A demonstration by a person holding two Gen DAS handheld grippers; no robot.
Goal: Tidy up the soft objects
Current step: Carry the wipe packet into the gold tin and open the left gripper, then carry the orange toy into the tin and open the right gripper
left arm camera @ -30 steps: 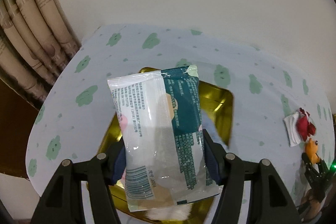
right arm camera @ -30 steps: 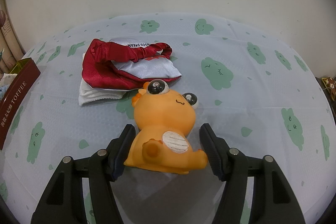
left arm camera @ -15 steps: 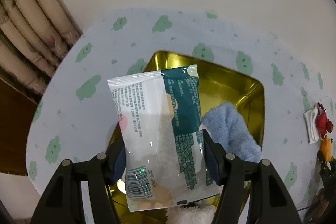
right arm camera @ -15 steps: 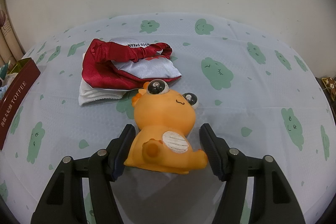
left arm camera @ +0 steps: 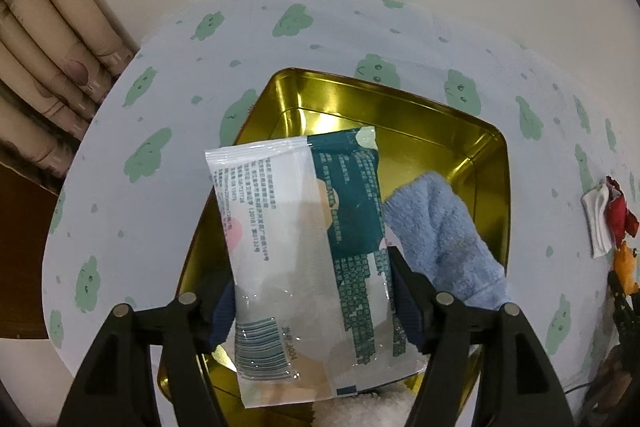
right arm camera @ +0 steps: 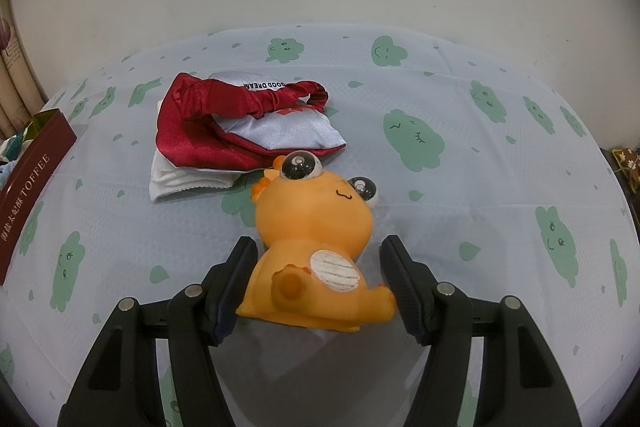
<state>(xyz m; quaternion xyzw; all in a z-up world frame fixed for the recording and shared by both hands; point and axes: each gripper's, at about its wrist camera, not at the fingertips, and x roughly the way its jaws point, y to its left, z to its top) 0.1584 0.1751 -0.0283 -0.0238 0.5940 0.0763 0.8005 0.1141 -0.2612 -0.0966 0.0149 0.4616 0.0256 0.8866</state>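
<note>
**Q:** What lay around the left gripper?

**A:** Pale cloud-print tablecloth (left arm camera: pixel 320 39) covered the table, with a plain wall behind and rolled papers (left arm camera: pixel 52 39) at the far left. On the cloth sat a gold tin (left arm camera: pixel 400 111), open. The left gripper (left arm camera: pixel 310 301) had its jaws closed onto a plastic packet (left arm camera: pixel 298 255), white and teal with a barcode, held above the tin. Inside the tin, a blue towel (left arm camera: pixel 438 239) lay to the right of the packet, and something white and fluffy (left arm camera: pixel 360 413) showed at the bottom edge.

**Q:** And the right-hand view?

**A:** Same cloth, same plain wall. The right gripper (right arm camera: pixel 318 283) had its jaws spread wide on either side of an orange toy (right arm camera: pixel 316 227) lying on the table; whether the pads touched it, I could not tell. Just behind the toy lay a red and silver satin pouch (right arm camera: pixel 244 119) on top of a folded white cloth (right arm camera: pixel 180 177). At the far left stood the tin's dark red side (right arm camera: pixel 32 195), lettered TOFFEE.
</note>
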